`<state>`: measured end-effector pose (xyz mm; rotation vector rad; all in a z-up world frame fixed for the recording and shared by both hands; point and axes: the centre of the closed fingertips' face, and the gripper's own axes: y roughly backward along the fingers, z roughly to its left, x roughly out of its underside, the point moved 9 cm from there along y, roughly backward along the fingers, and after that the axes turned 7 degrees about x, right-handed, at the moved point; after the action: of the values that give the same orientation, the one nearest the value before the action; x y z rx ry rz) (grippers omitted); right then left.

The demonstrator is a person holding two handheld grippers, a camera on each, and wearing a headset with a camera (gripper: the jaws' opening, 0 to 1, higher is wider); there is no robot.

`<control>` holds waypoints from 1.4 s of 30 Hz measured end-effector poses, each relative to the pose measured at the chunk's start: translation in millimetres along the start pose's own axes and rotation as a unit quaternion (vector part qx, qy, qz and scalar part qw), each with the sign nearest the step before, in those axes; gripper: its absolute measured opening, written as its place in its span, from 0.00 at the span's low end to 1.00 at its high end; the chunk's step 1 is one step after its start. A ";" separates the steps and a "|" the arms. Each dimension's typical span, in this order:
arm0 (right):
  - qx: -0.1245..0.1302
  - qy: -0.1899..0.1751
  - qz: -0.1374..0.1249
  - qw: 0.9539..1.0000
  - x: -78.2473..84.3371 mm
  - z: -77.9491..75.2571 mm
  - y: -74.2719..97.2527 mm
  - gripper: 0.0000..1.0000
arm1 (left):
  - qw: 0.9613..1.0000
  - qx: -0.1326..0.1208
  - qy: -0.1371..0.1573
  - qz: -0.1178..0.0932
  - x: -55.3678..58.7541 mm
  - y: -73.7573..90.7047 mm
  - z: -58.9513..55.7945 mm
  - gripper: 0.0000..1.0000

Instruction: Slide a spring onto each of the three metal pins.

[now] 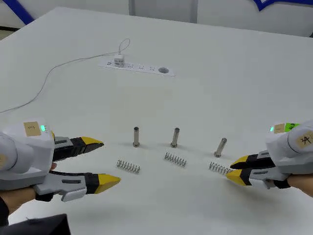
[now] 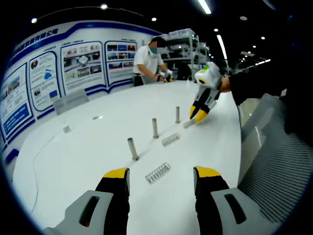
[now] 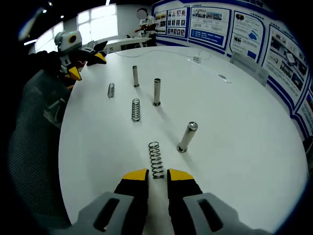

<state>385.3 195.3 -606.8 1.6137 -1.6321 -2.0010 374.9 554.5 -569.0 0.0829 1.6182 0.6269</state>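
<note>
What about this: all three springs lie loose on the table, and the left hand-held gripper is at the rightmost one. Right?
Wrong side: the right hand-held gripper is at the rightmost spring, its jaws flanking the near end, as the right gripper view shows. All three springs do lie loose on the table.

Bright, even overhead light washes the white tabletop (image 1: 230, 73) in the head view, which is sharp throughout; the pins (image 1: 175, 137) cast only short, faint shadows. The left gripper view is darker above, where ceiling strip lights (image 2: 221, 45) glare against a black ceiling. In the right gripper view, windows (image 3: 100, 22) beyond the tabletop's far edge are blown out. Both gripper views bend lines strongly toward their edges, and distant things go soft.
</note>
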 end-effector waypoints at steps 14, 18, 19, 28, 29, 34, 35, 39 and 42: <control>-0.044 0.058 0.028 0.997 -4.5 -5.9 -6.6 0.15 | 1.000 0.006 -0.005 0.005 -4.3 -1.1 -2.7 0.54; -0.055 0.065 0.035 0.996 -5.5 -6.6 -9.5 0.13 | 1.000 0.009 -0.008 0.008 -4.6 -1.8 -3.5 0.54; -0.054 0.066 0.036 0.996 -5.8 -6.8 -10.3 0.12 | 1.000 0.009 -0.009 0.009 -4.3 -1.8 -3.5 0.54; -0.054 0.057 0.038 0.996 -6.7 -6.9 -10.2 0.11 | 0.999 0.022 -0.019 0.018 -5.4 -5.4 -5.7 0.53; -0.055 0.054 0.037 0.996 -7.2 -6.5 -9.9 0.11 | 0.999 0.025 -0.022 0.020 -6.0 -6.4 -6.4 0.53; -0.055 0.055 0.037 0.996 -11.0 -2.0 -5.7 0.11 | 0.998 0.047 -0.040 0.029 -12.3 -14.2 -9.4 0.53; -0.056 0.057 0.037 0.996 -12.2 -0.6 -4.9 0.11 | 0.997 0.050 -0.044 0.030 -13.9 -15.8 -9.5 0.53; -0.058 0.064 0.033 0.996 -20.6 5.1 -1.2 0.11 | 0.995 0.070 -0.058 0.034 -21.3 -25.2 -10.2 0.53; -0.061 0.069 0.030 0.995 -26.3 8.4 -0.2 0.11 | 0.993 0.085 -0.072 0.042 -25.1 -33.5 -10.6 0.53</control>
<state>390.6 217.5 -591.2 1.6000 -1.4640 -1.8758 379.3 512.2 -561.0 0.3171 1.5307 0.5341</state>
